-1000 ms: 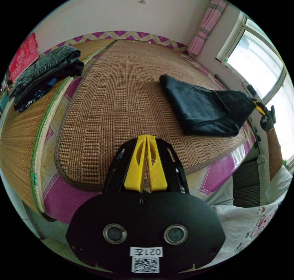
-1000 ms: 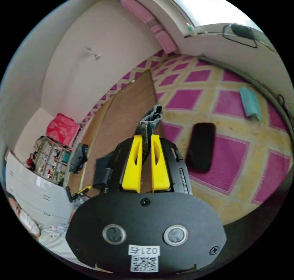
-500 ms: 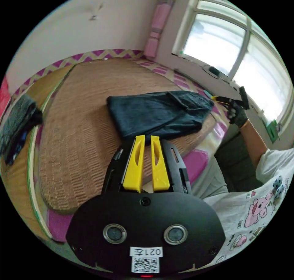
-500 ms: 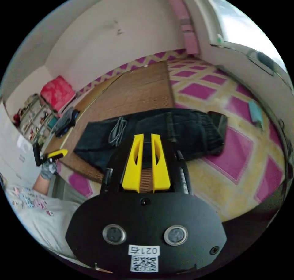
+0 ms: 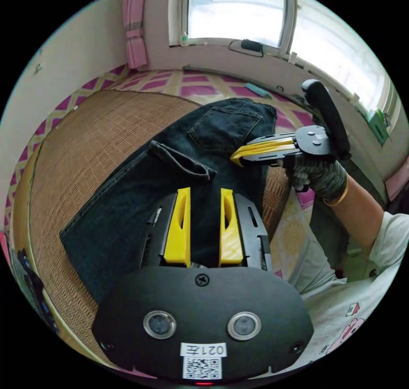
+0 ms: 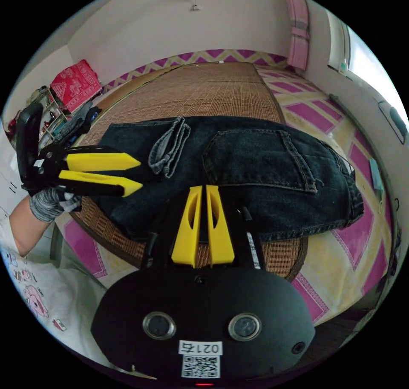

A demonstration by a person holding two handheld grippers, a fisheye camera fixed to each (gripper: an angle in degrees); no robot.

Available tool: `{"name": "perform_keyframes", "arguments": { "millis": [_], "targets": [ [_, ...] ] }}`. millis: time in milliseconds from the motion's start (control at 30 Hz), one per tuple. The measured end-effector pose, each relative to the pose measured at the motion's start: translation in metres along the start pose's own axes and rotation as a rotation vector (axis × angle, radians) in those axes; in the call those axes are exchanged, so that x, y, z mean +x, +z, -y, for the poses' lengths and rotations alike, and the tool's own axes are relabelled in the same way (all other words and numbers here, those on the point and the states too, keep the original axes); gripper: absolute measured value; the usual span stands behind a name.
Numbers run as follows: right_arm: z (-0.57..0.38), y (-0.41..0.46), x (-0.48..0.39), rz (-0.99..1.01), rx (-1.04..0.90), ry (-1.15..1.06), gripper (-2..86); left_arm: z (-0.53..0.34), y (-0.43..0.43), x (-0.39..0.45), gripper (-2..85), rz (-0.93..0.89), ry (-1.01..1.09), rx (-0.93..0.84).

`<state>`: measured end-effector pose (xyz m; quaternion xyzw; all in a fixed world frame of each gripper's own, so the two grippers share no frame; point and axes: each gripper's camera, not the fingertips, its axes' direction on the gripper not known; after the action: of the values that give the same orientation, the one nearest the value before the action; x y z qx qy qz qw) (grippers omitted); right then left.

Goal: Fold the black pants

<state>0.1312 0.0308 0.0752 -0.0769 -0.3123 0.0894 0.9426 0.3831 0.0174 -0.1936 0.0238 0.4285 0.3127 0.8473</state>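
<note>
Black pants (image 6: 264, 167) lie folded lengthwise on the woven mat (image 6: 221, 86) on the bed, waist end hanging a bit past the mat edge onto the pink-and-yellow diamond sheet (image 6: 328, 116). Back pocket faces up. One hem is flipped back in a small fold near the middle (image 6: 169, 145); same fold seen in the left gripper view (image 5: 181, 161).

My left gripper (image 5: 204, 193) hovers over the pants (image 5: 140, 193), jaws spread apart, nothing between them. In the right gripper view it comes in from the side (image 6: 135, 175), jaws parted, tips over the leg end, held in my gloved hand (image 6: 49, 203).

My right gripper (image 6: 203, 188) sits at the near edge of the pants, jaws nearly together, holding nothing. In the left gripper view (image 5: 233, 157) its tips are at the cloth by the pocket; contact unclear.

Stack of folded clothes (image 6: 79, 122) is at the far end of the mat, well apart.
</note>
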Motion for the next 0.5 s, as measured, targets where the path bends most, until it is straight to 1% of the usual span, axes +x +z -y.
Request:
{"name": "perform_keyframes", "arguments": {
  "millis": [100,233,400,500],
  "targets": [
    [0.0,0.002,-0.01,-0.021,-0.001,-0.011,0.3,0.013,0.007,0.004,11.3,0.032,0.003,-0.015],
    [0.001,0.005,-0.022,-0.042,-0.001,-0.022,0.4,0.025,0.011,0.001,9.5,0.125,-0.015,-0.036],
    [0.002,0.008,-0.032,-0.055,-0.001,-0.028,0.4,0.035,-0.001,-0.017,7.6,0.135,-0.035,-0.059],
    [0.004,0.009,-0.033,-0.045,-0.001,-0.022,0.3,0.031,-0.028,-0.043,3.9,0.091,-0.083,0.011]
  ]
}}
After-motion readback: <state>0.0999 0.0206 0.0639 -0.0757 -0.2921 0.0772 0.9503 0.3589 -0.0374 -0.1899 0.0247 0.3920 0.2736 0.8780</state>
